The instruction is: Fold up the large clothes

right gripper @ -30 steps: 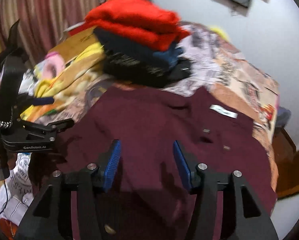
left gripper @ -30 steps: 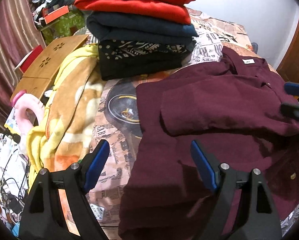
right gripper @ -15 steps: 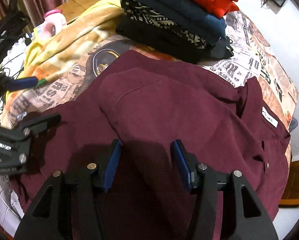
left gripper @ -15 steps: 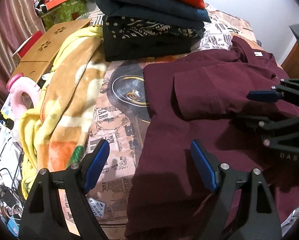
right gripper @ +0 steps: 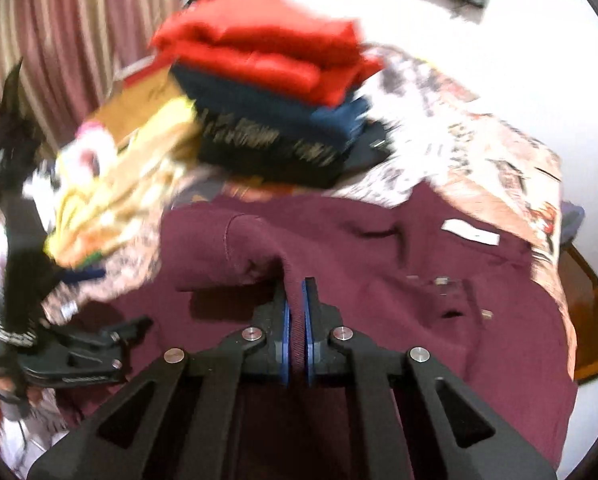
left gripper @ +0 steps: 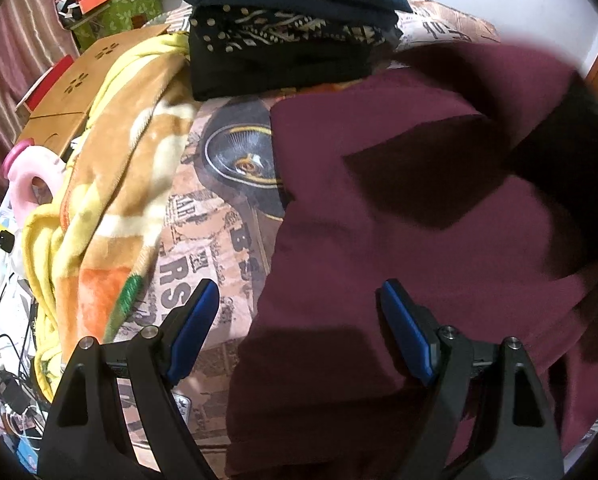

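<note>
A maroon shirt (left gripper: pixel 379 240) (right gripper: pixel 379 248) lies spread on a bed covered with a newspaper-print sheet (left gripper: pixel 203 256). My right gripper (right gripper: pixel 295 284) is shut on a raised fold of the shirt's sleeve, which lifts off the body of the garment. My left gripper (left gripper: pixel 299 304) hangs open just above the shirt's left edge, one blue pad over the sheet and one over the cloth, with nothing between the pads. In the right wrist view the left gripper (right gripper: pixel 111 336) shows at the lower left. A white label (right gripper: pixel 471 234) marks the collar.
A stack of folded clothes (right gripper: pixel 275 96) (left gripper: pixel 291 36), red over navy over black patterned, sits at the far side. A yellow-orange blanket (left gripper: pixel 111 184) lies bunched to the left, next to a pink bottle (left gripper: pixel 27 188) and a cardboard box (left gripper: pixel 71 96).
The right gripper has gone from open over the shirt to shut on a fold of its sleeve and lifted it. The left gripper has sunk closer to the shirt's edge, still open.
</note>
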`<state>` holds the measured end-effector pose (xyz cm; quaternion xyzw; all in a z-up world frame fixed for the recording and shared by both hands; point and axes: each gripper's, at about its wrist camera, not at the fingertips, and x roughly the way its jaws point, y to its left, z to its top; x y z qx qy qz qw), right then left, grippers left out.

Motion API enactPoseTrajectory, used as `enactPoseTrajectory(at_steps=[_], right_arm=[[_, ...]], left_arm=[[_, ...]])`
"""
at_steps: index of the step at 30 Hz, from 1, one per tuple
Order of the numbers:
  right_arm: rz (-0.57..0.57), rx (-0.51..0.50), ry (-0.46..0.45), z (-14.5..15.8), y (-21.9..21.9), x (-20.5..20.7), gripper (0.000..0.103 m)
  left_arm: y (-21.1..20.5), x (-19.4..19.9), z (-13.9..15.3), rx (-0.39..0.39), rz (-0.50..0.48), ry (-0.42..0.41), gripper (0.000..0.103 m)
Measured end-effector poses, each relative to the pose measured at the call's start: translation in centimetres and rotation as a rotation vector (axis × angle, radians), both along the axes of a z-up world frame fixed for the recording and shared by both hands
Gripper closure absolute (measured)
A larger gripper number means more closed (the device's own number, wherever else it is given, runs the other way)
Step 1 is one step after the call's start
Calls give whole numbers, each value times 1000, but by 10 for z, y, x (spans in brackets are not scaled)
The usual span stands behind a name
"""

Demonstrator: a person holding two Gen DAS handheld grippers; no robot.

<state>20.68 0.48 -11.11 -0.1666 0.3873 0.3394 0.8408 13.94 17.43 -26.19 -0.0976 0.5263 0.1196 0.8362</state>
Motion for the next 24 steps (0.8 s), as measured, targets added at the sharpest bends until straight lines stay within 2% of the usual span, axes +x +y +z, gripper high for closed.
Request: enactPoseTrajectory(at_steps=[6,11,17,21,24], right_arm=[[-218,173,-45,42,-77,10,99],[-397,253,-27,48,-142,13,99],[-618,275,63,14,-212,14,99],[-669,380,244,-26,-247,12,99],[-680,436,316,-42,-257,6,98]], left_arm=[[-4,0,-6,8,-2,21,21],[-5,0,-7,15,2,30,20],[-8,0,-7,32,5,44,20],[-10,1,-7,45,5,53,20],[-12,2,-6,63,2,60,20]])
